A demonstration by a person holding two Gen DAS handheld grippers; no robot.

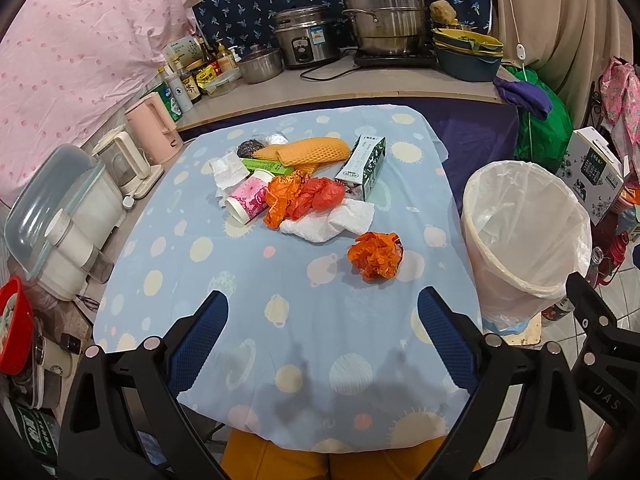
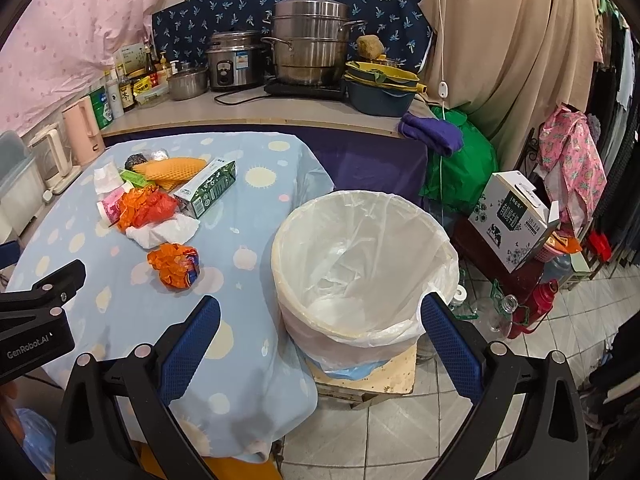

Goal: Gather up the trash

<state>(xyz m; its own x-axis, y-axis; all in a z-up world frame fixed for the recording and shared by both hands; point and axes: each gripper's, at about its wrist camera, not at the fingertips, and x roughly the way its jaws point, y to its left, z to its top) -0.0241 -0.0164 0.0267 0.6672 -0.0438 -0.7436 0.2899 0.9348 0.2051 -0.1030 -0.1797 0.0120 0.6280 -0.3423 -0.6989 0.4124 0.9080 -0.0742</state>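
The left wrist view looks along the bench (image 1: 304, 320) from its near edge. The right wrist view faces the bin (image 2: 360, 264) beside it. Both share the trash pile and the bin.

Rear worktop (image 1: 320, 84), pale surface, backed by a dark blue patterned cloth (image 1: 256, 8). On it: a stacked steel steamer pot (image 1: 382, 12) on a black hob, a rice cooker (image 1: 306, 36) just beside it to the left, a small lidded steel pot (image 1: 260, 63) further left, then a cluster of sauce bottles (image 1: 196, 68). Stacked yellow and blue basins (image 1: 466, 50) stand right of the steamer. A pink kettle (image 1: 154, 126) and a cream kettle (image 1: 122, 164) stand along the left side. A purple cloth (image 2: 432, 132) hangs at the right corner over a green bag (image 2: 464, 164). Floor tiled, pale (image 2: 400, 432).
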